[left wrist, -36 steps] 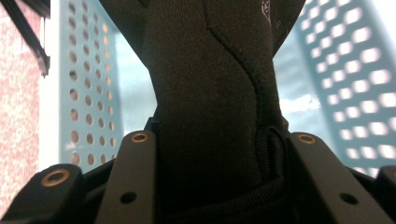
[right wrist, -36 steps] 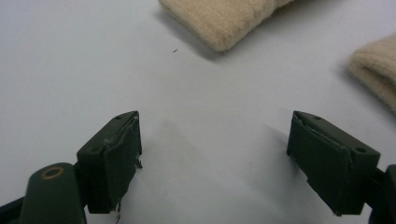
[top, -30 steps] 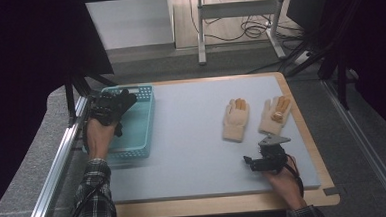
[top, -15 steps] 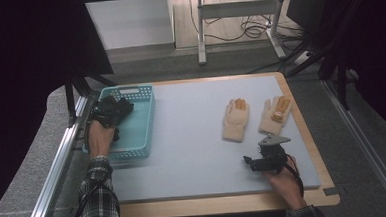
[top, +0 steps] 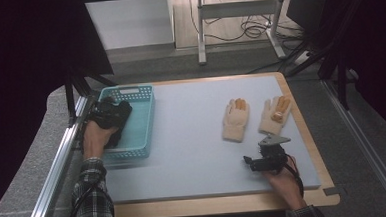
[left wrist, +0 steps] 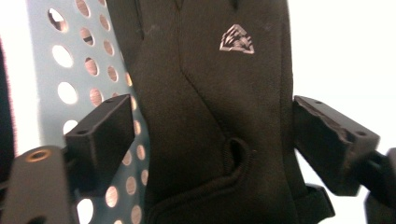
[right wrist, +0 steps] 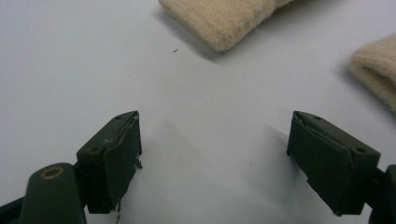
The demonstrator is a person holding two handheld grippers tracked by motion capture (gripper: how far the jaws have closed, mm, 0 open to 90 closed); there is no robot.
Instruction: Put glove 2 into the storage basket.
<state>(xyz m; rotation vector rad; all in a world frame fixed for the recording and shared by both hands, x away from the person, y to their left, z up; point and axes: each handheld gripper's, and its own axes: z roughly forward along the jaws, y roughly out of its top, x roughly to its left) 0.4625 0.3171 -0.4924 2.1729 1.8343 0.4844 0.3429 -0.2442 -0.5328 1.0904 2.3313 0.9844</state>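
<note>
A black glove (left wrist: 215, 116) with a small silver logo lies between the jaws of my left gripper (left wrist: 212, 140), over the perforated teal basket (left wrist: 51, 70). Those jaws have just been opening and stand off the glove on both sides. In the high view my left gripper (top: 112, 112) is above the left side of the basket (top: 142, 122). My right gripper (top: 248, 161) rests open low over the grey mat, nothing between its jaws (right wrist: 215, 158). Two beige gloves (top: 235, 119) (top: 275, 114) with orange fingertips lie flat just beyond it; their cuffs (right wrist: 224, 18) (right wrist: 376, 70) show in the right gripper view.
The grey mat (top: 192, 138) covers a wooden table top. A metal rail (top: 59, 165) runs along the left edge, close to the basket. Cables and a table frame (top: 236, 16) lie on the floor beyond the far edge.
My left hand has drawn the black glove a little inward over the basket's left side, and the glove now looks let go. The right hand and the beige gloves have not moved.
</note>
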